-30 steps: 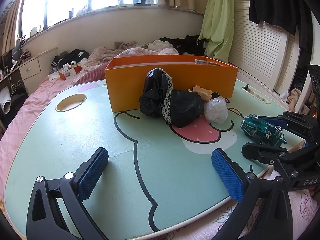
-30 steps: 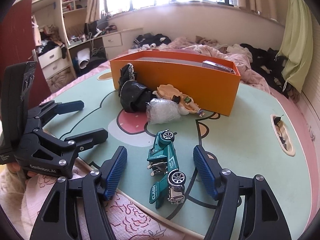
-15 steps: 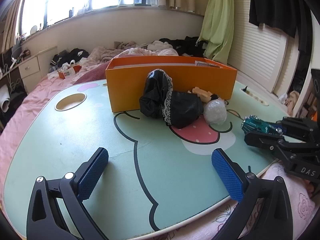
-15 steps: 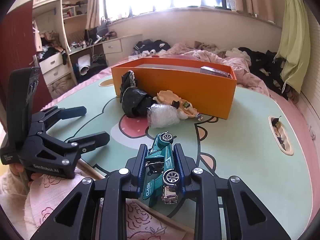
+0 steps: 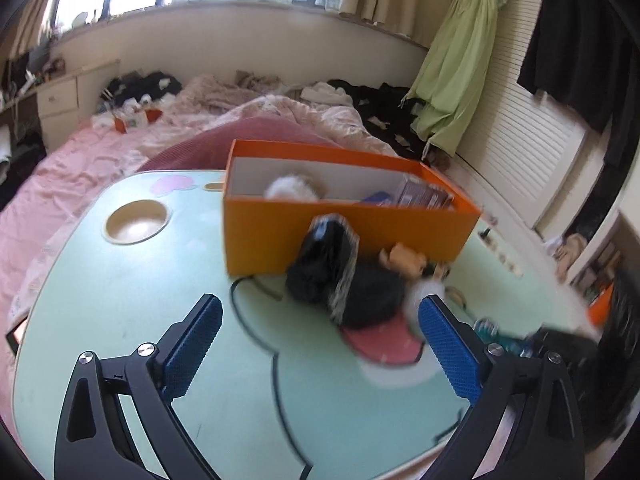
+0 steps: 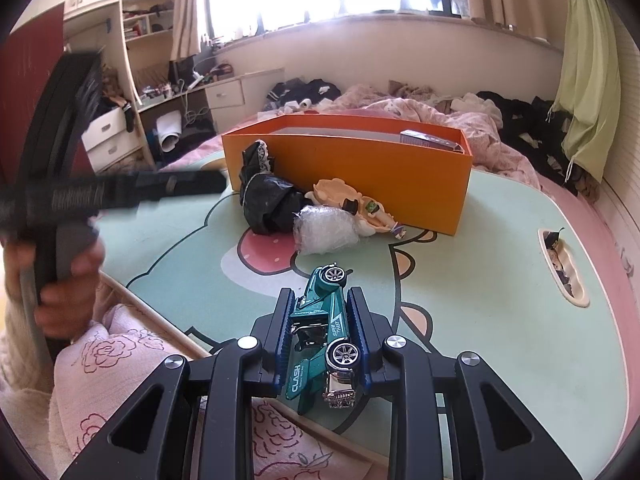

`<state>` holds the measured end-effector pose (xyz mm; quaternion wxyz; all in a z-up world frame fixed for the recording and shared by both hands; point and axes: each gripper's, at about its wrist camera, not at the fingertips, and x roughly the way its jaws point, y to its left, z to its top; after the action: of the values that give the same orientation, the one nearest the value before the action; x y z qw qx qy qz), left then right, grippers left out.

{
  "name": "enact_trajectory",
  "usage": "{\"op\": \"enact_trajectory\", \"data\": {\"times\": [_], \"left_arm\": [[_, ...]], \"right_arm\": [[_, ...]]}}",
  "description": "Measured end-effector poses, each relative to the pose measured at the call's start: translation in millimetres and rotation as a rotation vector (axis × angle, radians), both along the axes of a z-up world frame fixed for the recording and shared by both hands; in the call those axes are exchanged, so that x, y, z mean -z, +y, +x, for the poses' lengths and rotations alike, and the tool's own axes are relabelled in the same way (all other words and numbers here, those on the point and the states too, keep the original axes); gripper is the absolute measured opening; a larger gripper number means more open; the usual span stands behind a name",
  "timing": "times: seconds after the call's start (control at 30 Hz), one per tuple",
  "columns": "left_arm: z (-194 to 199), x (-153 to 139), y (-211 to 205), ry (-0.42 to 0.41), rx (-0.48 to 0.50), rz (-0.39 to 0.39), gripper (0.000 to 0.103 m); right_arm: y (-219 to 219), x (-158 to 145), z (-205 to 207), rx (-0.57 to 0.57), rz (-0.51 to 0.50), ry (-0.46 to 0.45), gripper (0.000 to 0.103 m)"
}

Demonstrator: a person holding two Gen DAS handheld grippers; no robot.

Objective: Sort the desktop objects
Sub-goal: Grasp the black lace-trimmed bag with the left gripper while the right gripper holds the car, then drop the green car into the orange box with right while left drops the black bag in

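The right tool [image 6: 322,338] points forward and downward over the near edge of the surface [image 6: 500,300], its blue pads clenched on both flanks of the green toy car [image 6: 326,332], which lies lengthwise between them with its nose toward six o'clock. At twelve o'clock from the car lie a clear plastic wad [image 6: 326,234], a black cloth bundle [image 6: 268,204] and a tan figure [image 6: 352,206], all against the front wall of the orange box [image 6: 360,178]. At nine o'clock, blurred, a person's hand [image 6: 60,280] grips the left tool's handle. The left tool [image 5: 320,354] tilts downward above the surface, fingers spread wide and released, nothing between them; the black bundle sits at twelve o'clock beyond them.
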<state>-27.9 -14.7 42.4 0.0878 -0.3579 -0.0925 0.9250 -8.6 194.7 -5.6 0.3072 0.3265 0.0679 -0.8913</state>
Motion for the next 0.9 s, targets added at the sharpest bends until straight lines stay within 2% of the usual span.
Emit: {"op": "enact_trajectory", "data": {"times": [0.07, 0.17, 0.2, 0.27, 0.3, 0.33, 0.37, 0.4, 0.47, 0.57, 0.73, 0.9], "left_arm": [[-15.1, 0.9, 5.1, -0.046, 0.006, 0.004, 0.099], [-33.0, 8.7, 17.9, -0.098, -0.003, -0.042, 0.096], [-37.0, 12.2, 20.8, -0.112, -0.01, -0.051, 0.089], [-39.4, 19.3, 21.0, -0.161, 0.001, -0.036, 0.059], [-38.0, 23.0, 18.3, -0.177, 0.024, 0.004, 0.053], [-35.4, 24.7, 16.6, -0.182, 0.046, 0.043, 0.043], [-31.6, 25.4, 15.8, -0.179, 0.058, 0.056, 0.035], [-27.5, 25.5, 14.7, -0.17, 0.06, 0.051, 0.032], [-16.9, 22.8, 15.2, -0.133, 0.049, 0.015, 0.016], [-2.0, 15.1, 13.8, -0.091, 0.049, 0.004, 0.011], [9.2, -14.7, 11.0, 0.006, 0.051, 0.013, 0.01], [-6.1, -46.2, 10.8, 0.073, 0.031, 0.002, 0.01]], "right_arm": [[-0.5, 0.7, 0.5, -0.001, 0.0, -0.003, 0.026], [-1.0, 1.4, 0.5, -0.001, 0.0, -0.006, 0.026], [-1.0, 1.3, 0.5, 0.0, 0.0, -0.005, 0.026], [-1.2, 1.5, 0.5, 0.0, 0.0, -0.006, 0.026], [-1.4, 1.6, 0.9, 0.0, -0.001, -0.006, 0.026], [-1.1, 1.3, 0.3, -0.001, 0.0, -0.006, 0.026], [-1.1, 1.2, 0.3, 0.0, 0.0, -0.006, 0.026], [-1.4, 1.1, 0.9, -0.002, 0.001, -0.005, 0.026], [-0.9, 0.9, 0.6, -0.003, 0.0, -0.003, 0.026], [2.8, -1.6, 0.3, -0.002, -0.017, -0.002, 0.026], [10.3, -19.2, -5.4, -0.005, -0.094, -0.008, 0.026], [-1.0, -56.8, -13.3, -0.009, -0.084, 0.087, 0.026]]}}
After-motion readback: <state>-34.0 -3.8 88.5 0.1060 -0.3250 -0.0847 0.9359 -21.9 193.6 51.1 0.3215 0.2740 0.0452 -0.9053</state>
